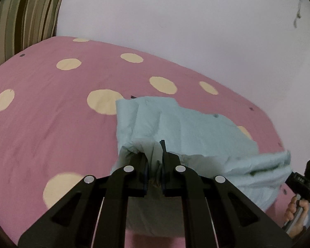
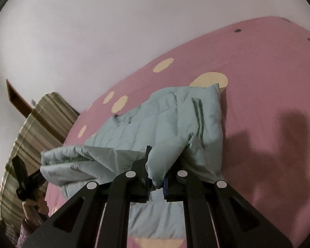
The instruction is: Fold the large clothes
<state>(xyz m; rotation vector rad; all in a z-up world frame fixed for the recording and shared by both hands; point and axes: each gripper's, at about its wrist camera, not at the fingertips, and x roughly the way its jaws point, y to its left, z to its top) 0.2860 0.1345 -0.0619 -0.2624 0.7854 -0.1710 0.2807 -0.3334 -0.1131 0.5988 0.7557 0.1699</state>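
Observation:
A pale blue-green garment (image 1: 188,128) lies crumpled on a pink bed with cream dots (image 1: 51,107). My left gripper (image 1: 155,157) is shut on a bunched edge of it, lifted off the sheet. The other gripper and the hand that holds it (image 1: 299,184) show at the lower right of the left wrist view, with cloth stretched between the two. In the right wrist view my right gripper (image 2: 158,165) is shut on another bunched edge of the garment (image 2: 165,119). The left gripper (image 2: 23,177) appears there at the lower left.
A striped green and brown cushion (image 1: 24,18) stands at the bed's head, seen also as the striped cushion (image 2: 39,124). A pale wall (image 1: 186,20) runs along the far side of the bed. A wooden board (image 2: 16,95) leans by that wall. Hand shadows fall on the pink sheet (image 2: 279,82).

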